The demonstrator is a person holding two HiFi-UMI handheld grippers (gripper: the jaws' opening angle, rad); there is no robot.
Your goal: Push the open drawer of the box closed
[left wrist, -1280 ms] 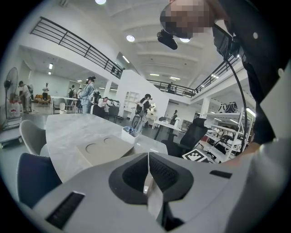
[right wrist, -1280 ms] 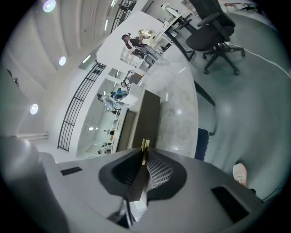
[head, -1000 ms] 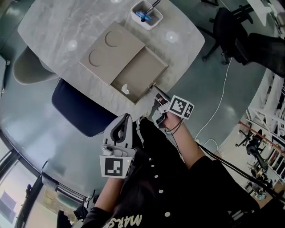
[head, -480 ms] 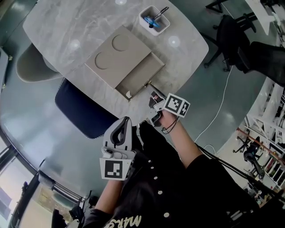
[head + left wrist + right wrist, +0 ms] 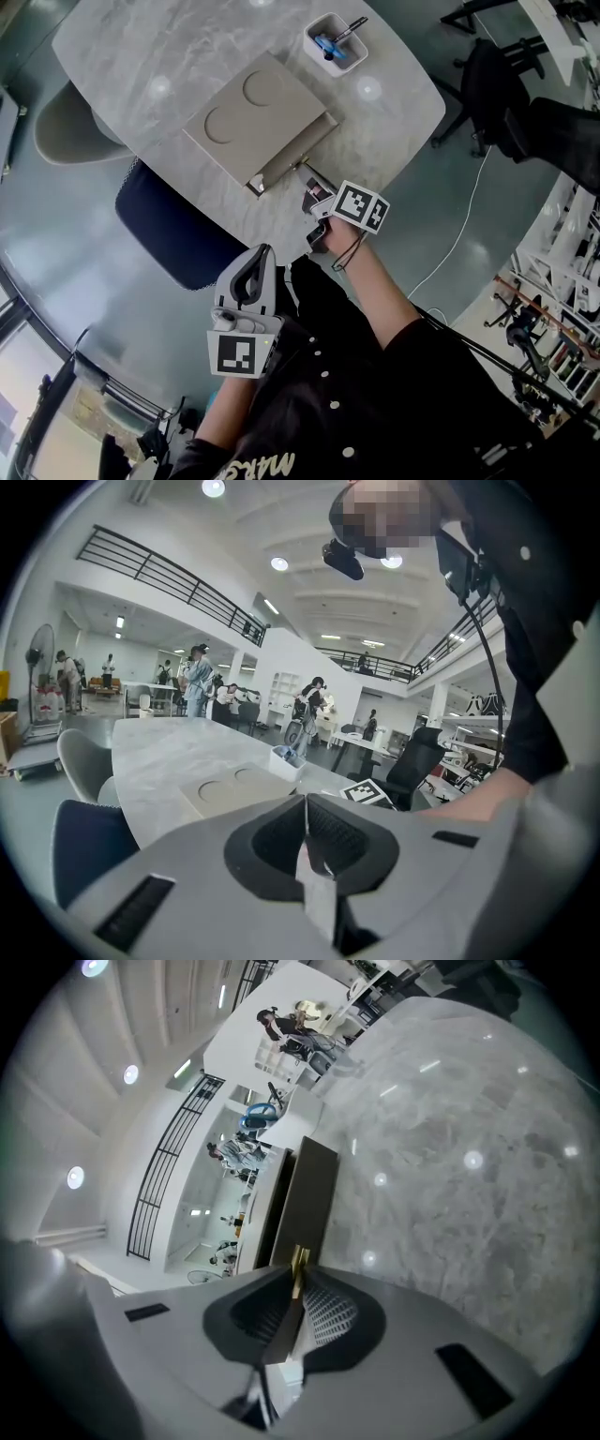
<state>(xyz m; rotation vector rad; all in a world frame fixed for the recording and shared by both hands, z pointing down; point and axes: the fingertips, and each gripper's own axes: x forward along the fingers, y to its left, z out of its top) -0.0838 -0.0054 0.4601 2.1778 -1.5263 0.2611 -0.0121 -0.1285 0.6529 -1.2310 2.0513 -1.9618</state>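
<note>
The box point(image 5: 258, 112) is lying flat on the table point(image 5: 141, 56), reaching toward the table's near edge. Its drawer point(image 5: 292, 157) is sticking out only by a narrow strip on the side facing the person, so its inside is hidden in the head view.

The right gripper point(image 5: 307, 178) is reaching over the near edge to the drawer's front. In the right gripper view its jaws are clenched on the brass handle point(image 5: 298, 1262). Only the handle's tip is showing above the pads; the rest is buried between them. The drawer front point(image 5: 314, 1199) is filling the middle of that view edge-on, and the box behind it is hard to make out.

The left gripper point(image 5: 265, 251) is hanging off the table, close to the person's body and above a dark blue chair point(image 5: 169, 230). Its jaws are pressed together with nothing between them point(image 5: 306, 808).

A white tray point(image 5: 336, 42) is sitting near the table's far edge, just beyond the box, holding a pen and something blue too small to name.
</note>
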